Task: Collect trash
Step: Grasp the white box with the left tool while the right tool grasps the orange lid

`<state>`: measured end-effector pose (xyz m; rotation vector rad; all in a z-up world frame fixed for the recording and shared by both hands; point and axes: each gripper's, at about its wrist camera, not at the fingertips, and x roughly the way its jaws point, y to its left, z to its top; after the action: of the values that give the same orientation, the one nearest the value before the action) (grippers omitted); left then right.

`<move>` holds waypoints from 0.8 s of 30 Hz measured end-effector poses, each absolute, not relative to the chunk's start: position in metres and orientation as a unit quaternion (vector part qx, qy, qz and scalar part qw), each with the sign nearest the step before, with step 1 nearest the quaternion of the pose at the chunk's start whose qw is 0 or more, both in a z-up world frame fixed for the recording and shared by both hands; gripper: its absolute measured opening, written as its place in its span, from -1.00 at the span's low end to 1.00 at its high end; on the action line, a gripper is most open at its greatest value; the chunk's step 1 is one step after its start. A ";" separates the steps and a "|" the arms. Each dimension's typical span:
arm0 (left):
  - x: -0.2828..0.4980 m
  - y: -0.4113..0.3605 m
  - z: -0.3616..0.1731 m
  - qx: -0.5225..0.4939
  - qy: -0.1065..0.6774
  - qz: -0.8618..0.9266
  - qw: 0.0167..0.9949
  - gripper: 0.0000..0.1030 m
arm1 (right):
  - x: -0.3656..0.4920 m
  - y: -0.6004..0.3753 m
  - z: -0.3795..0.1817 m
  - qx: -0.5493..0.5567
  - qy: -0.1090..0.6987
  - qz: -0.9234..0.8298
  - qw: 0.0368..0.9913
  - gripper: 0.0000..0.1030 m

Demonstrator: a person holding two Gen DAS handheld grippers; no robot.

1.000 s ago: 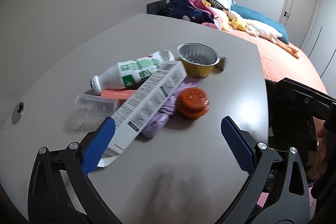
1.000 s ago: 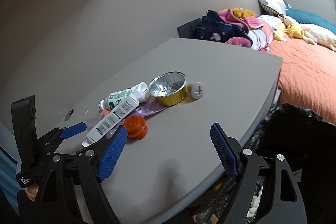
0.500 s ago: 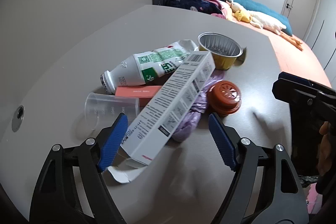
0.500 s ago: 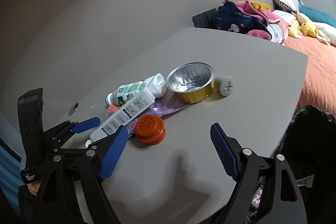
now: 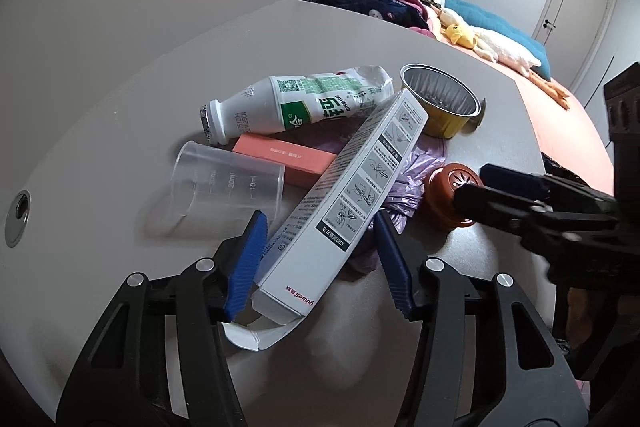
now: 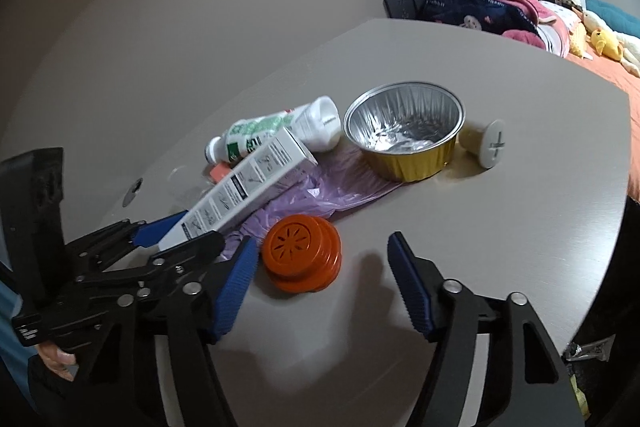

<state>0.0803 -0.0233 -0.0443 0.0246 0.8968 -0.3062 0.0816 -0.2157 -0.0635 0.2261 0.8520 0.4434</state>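
A heap of trash lies on the grey table (image 5: 120, 107). A long white carton (image 5: 344, 203) lies on top, its near end between the fingers of my left gripper (image 5: 320, 259); the jaws stand a little apart from it. It also shows in the right wrist view (image 6: 244, 187). Under it are a crushed white bottle (image 5: 296, 103), a pink box (image 5: 284, 159), a clear measuring cup (image 5: 224, 183) and a purple bag (image 5: 416, 171). An orange lid (image 6: 300, 255) lies just ahead of my open, empty right gripper (image 6: 324, 283). A foil bowl (image 6: 404, 127) stands behind.
A white cap (image 6: 492, 143) lies right of the bowl. A cable hole (image 5: 18, 211) is in the table at left. A bed with clothes (image 6: 480, 3) and plush toys (image 5: 480, 39) lies beyond the table. A dark trash bag (image 6: 600, 347) hangs at the table's right edge.
My left gripper has moved forward onto the carton's near end and its jaws have narrowed around it. My right gripper has moved closer to the orange lid.
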 end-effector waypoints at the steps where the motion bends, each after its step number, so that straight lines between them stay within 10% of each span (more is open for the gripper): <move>1: 0.081 -0.023 -0.044 0.010 0.433 -0.149 0.889 0.05 | 0.083 -0.214 -0.066 0.108 0.410 0.214 0.880 0.25; 6: 0.083 -0.020 -0.045 -0.001 0.433 -0.156 0.888 0.03 | 0.080 -0.206 -0.069 0.108 0.407 0.234 0.877 -0.15; 14: 0.072 -0.014 -0.037 -0.021 0.406 -0.153 0.901 -0.42 | 0.068 -0.203 -0.064 0.099 0.390 0.227 0.887 -0.16; 24: 0.060 -0.009 -0.008 -0.047 0.358 -0.131 0.923 -0.43 | 0.058 -0.228 -0.039 0.118 0.362 0.221 0.898 -0.16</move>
<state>0.0598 -0.0087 -0.0078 -0.0960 0.7343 -0.2687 0.0576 -0.2280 -0.0393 0.2452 0.7492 0.4579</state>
